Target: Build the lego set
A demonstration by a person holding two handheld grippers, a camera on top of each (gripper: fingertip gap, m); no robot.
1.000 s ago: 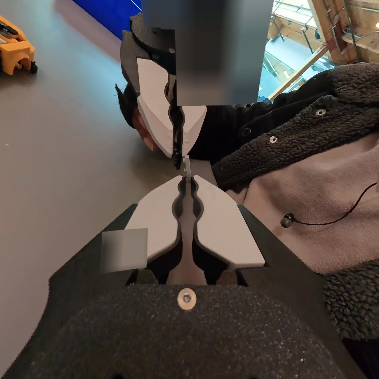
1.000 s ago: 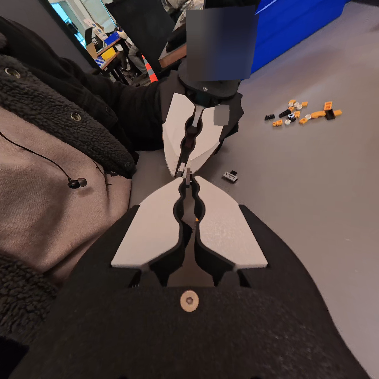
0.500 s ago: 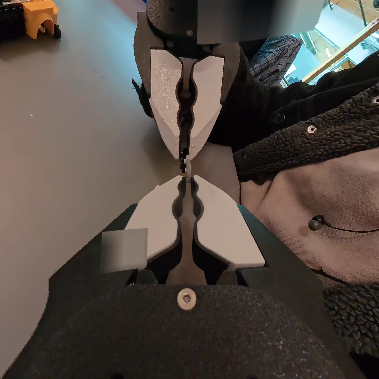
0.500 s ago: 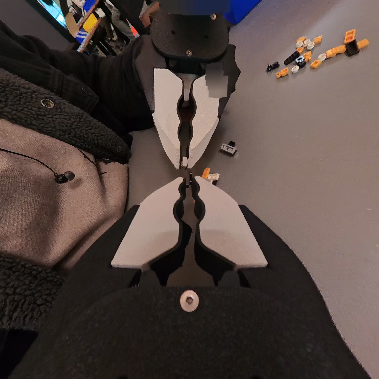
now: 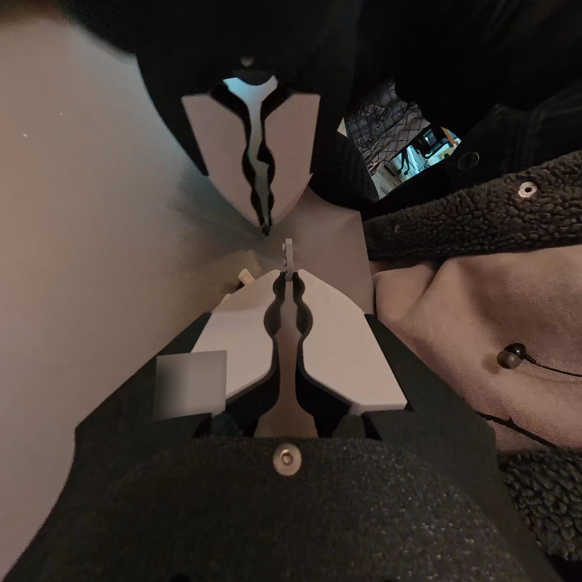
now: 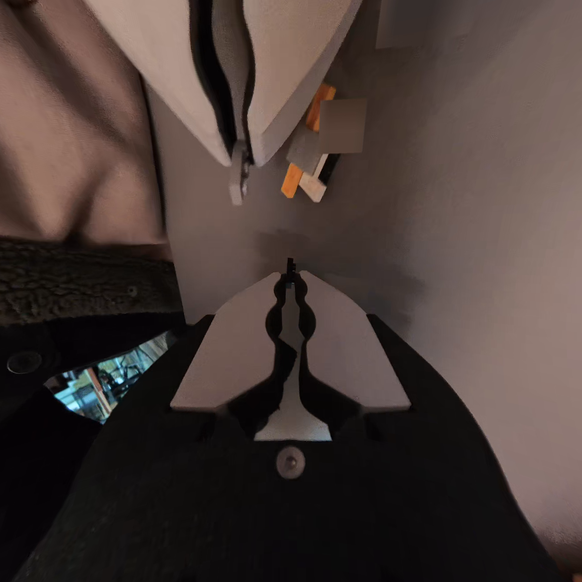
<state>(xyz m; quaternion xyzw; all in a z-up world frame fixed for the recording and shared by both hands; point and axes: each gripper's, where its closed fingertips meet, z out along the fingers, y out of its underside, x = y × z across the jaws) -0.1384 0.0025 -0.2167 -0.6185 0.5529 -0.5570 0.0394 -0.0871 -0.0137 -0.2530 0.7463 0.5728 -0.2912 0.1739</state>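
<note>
Left wrist view: small grey piece (image 5: 288,259) pinched edge-on at the tips of the left gripper (image 5: 289,274), jaws closed on its near end, long axis running straight out along the fingers, far end free. Directly opposite and pointing back at it is the right gripper (image 5: 266,227), jaws closed on a tiny black piece (image 5: 266,230) that barely sticks out past the tips. The two pieces are apart, not touching; the black one sits far and slightly left of the grey one's free end, so the axes are roughly parallel but offset sideways. Right wrist view agrees: black piece (image 6: 290,267) clamped at the right gripper (image 6: 290,276) tips, grey piece (image 6: 238,179) hanging out of the left gripper (image 6: 242,157) across the gap, offset to the left in that view. Judgement: the step is mating these two mid-air, and it turns on killing that sideways offset before closing the gap nose to nose; neither gripper is clearly nearer. Both grips are tip-only, so a skewed push could likely twist a piece out. Beyond, on the grey table (image 6: 472,220), a small orange, white and black sub-assembly (image 6: 307,179) lies just past the left gripper. A person's fleece jacket (image 5: 472,220) and beige top fill the right side of the left view.
</note>
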